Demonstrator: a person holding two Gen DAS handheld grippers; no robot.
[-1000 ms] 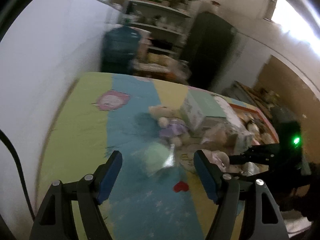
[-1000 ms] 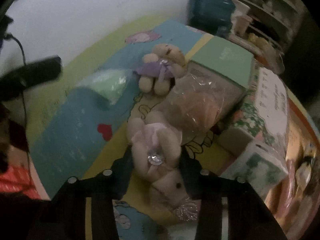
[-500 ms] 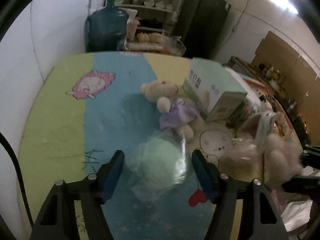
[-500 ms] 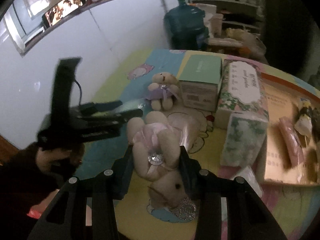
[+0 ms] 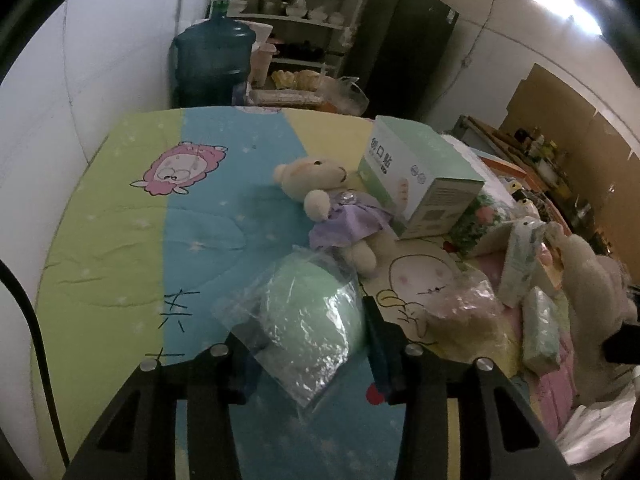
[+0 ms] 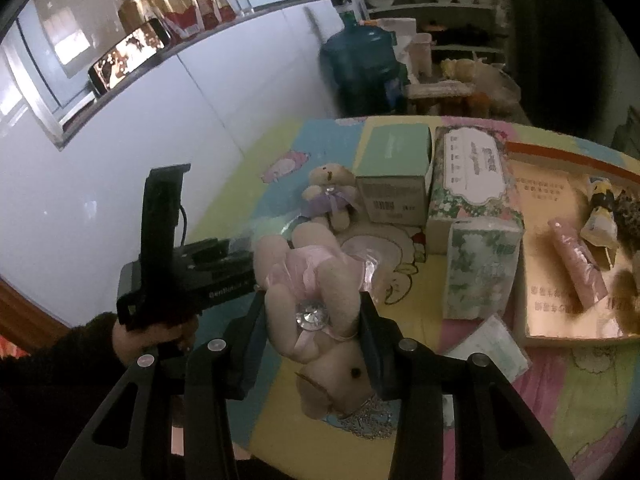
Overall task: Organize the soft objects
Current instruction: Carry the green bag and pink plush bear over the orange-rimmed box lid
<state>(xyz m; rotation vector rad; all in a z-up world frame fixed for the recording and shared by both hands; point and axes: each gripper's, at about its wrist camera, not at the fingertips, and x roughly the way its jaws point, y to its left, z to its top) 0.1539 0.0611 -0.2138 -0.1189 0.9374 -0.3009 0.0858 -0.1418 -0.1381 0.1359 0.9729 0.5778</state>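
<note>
While the left gripper point(image 5: 306, 332) is pointed down at the patterned mat point(image 5: 120, 240), a green soft ball in a clear crinkled bag point(image 5: 308, 316) is seen between its jaws, which have just been closing; the bag is pressed from both sides, and the ball lies on the blue stripe of the mat. Just beyond the bag, a cream teddy bear in a purple dress point(image 5: 332, 208) is laid on its back, its far side touching a mint-green box point(image 5: 416, 176). A second clear bag with a pale filling point(image 5: 460, 312) is found to the right of the gripper, over a cartoon face printed on the mat.

From the right wrist view, a pink-dressed plush bear point(image 6: 316, 300) is held head-down in the right gripper point(image 6: 312, 320), the jaws clamped narrow on its body (a clear gem sits at its middle). It is carried above the mat. The left gripper's black body is visible at the left, gripped by a hand point(image 6: 156, 336) in a dark sleeve. Beyond the bear, a floral tissue box point(image 6: 472, 176) and a green-patterned tissue pack point(image 6: 480, 264) are set beside the mint-green box.
</note>
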